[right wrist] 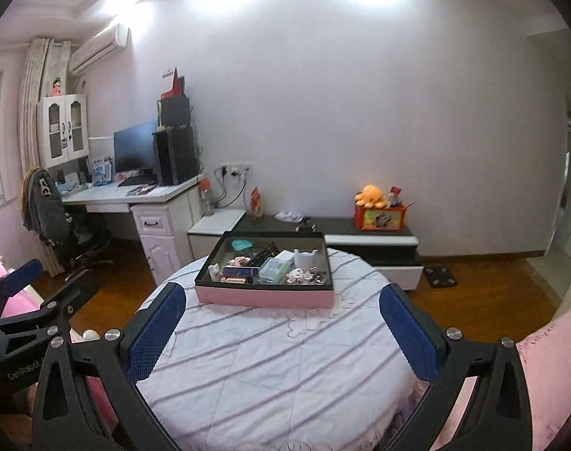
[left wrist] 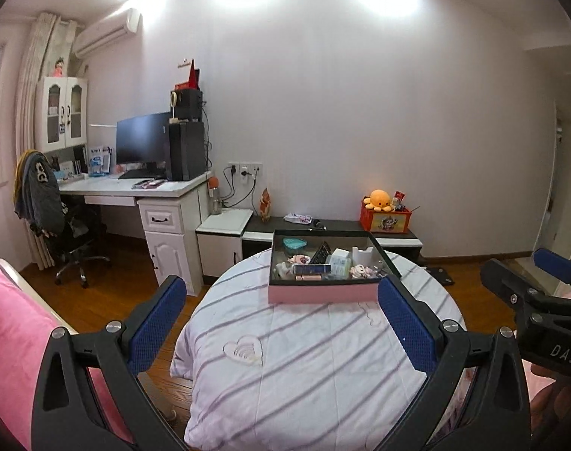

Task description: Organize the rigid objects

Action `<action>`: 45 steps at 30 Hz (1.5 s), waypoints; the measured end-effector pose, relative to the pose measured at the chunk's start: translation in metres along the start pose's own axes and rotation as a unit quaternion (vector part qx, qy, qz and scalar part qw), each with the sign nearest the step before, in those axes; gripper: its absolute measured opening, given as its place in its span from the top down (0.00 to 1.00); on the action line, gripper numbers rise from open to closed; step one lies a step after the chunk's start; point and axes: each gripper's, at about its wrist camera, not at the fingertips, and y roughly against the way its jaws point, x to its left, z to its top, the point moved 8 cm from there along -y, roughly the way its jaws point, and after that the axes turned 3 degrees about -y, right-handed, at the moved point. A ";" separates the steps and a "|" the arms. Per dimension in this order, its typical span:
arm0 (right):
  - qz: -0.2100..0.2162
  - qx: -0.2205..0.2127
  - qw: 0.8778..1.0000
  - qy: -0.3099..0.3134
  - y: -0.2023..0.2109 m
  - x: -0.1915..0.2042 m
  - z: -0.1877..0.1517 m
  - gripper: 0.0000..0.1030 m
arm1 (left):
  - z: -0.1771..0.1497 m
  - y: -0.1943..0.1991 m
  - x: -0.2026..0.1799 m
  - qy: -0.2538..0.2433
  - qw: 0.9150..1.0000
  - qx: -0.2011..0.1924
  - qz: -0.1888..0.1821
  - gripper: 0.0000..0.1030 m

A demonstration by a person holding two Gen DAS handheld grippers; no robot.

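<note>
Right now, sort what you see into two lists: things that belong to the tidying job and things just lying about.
For the job:
pink box on the round table
white holder
teal container
clear case
left gripper, open
right gripper, open

Lying about:
orange plush octopus
red box
monitor
office chair

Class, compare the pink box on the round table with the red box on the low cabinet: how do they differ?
The pink box is wide, shallow and open, filled with small items; the red box is smaller, taller and picture-fronted, with an orange plush octopus on top. The pink box sits nearer the grippers. Both are rectangular containers.
</note>
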 end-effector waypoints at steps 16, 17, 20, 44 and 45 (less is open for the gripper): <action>-0.003 -0.029 1.000 -0.008 0.060 0.006 -0.018 0.00 | -0.021 0.058 0.003 -0.001 1.000 -0.022 -0.002 0.00; -0.003 -0.027 1.000 -0.008 0.061 0.007 -0.019 0.00 | -0.022 0.058 0.004 0.000 1.000 -0.021 -0.002 0.00; -0.003 -0.020 1.000 -0.010 0.058 0.006 -0.023 0.00 | -0.025 0.054 0.003 0.001 1.000 -0.014 -0.004 0.00; -0.011 0.007 1.000 -0.016 0.038 -0.003 -0.040 0.00 | -0.044 0.025 -0.004 0.000 0.999 0.033 -0.010 0.00; -0.011 0.008 1.000 -0.016 0.037 -0.003 -0.040 0.00 | -0.045 0.024 -0.003 0.000 0.999 0.034 -0.007 0.00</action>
